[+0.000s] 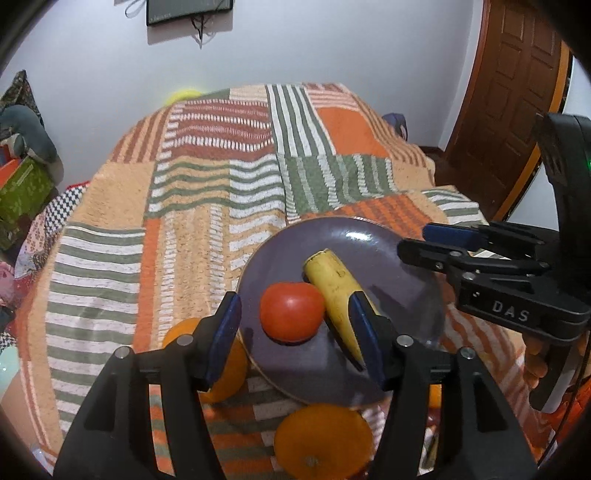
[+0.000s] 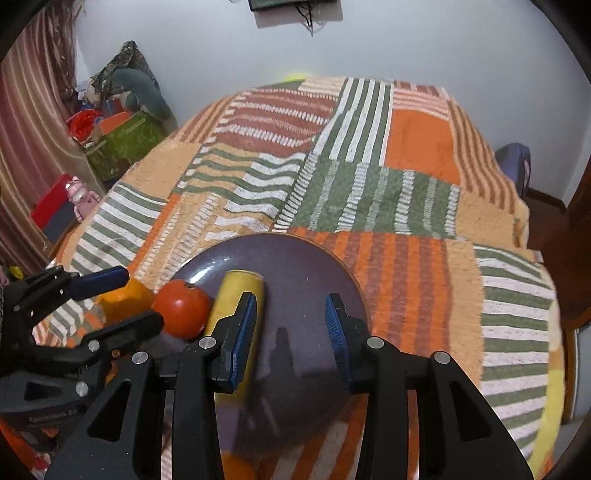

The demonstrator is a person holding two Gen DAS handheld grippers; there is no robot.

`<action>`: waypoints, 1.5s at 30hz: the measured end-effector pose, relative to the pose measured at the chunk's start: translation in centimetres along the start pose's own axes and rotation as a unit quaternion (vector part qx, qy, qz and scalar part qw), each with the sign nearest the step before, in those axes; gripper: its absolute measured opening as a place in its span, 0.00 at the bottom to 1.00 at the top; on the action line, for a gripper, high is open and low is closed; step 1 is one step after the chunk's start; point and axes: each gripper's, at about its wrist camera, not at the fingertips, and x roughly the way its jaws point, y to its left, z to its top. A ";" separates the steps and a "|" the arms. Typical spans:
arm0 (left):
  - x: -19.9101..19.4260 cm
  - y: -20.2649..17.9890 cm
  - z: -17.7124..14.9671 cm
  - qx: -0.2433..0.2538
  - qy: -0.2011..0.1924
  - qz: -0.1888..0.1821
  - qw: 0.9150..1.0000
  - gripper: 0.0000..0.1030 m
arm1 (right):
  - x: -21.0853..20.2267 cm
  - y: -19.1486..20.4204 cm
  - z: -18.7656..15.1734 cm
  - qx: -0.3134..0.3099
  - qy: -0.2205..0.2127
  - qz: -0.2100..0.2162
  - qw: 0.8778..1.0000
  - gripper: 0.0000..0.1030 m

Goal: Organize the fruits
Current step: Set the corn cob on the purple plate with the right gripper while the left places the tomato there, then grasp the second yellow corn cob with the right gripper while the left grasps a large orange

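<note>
a lived-in room of a home is shown. a striped patchwork blanket (image 2: 332, 177) in orange, green and white is spread over a wide surface. a panelled wooden door (image 1: 517, 74) is seen at the far right, a striped curtain (image 2: 29, 147) at the left, and boxes with clutter (image 2: 122, 136) are piled against the plain white wall (image 2: 443, 44).

Striped patchwork blanket (image 1: 207, 206) covers the bed. Wooden door (image 1: 517, 88) at right, dark frame w/ cords (image 1: 188, 11) on white wall. Green box (image 2: 122, 144) & pink toy (image 2: 82, 197) at left by curtain (image 2: 33, 122).
</note>
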 end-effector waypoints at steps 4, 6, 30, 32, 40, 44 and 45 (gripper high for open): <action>-2.8 -0.3 -0.6 0.006 -0.017 0.004 1.000 0.61 | -2.9 0.5 -0.9 0.004 -0.020 -0.002 1.000 0.45; -4.1 -0.5 -1.0 0.009 -0.025 0.008 1.000 0.64 | -4.3 1.0 -1.6 -0.001 -0.030 -0.010 1.000 0.46; -8.7 -0.3 -11.9 -0.006 0.022 0.012 1.000 0.80 | -2.3 4.0 -12.0 0.031 0.072 -0.034 0.996 0.94; -8.2 -0.2 -12.2 -0.014 0.031 0.009 0.999 0.80 | -1.8 4.0 -11.8 0.023 0.076 -0.041 0.996 0.94; -6.5 -0.7 -12.0 -0.014 0.043 0.000 0.999 0.80 | -4.3 2.5 -13.3 0.015 0.067 -0.034 0.997 0.89; -5.7 -1.0 -11.3 -0.013 0.043 -0.004 0.999 0.80 | -6.4 0.7 -14.1 0.020 0.055 -0.038 0.998 0.89; -5.5 -1.1 -11.2 -0.014 0.043 -0.006 0.999 0.80 | -6.7 0.5 -14.2 0.017 0.053 -0.044 0.998 0.88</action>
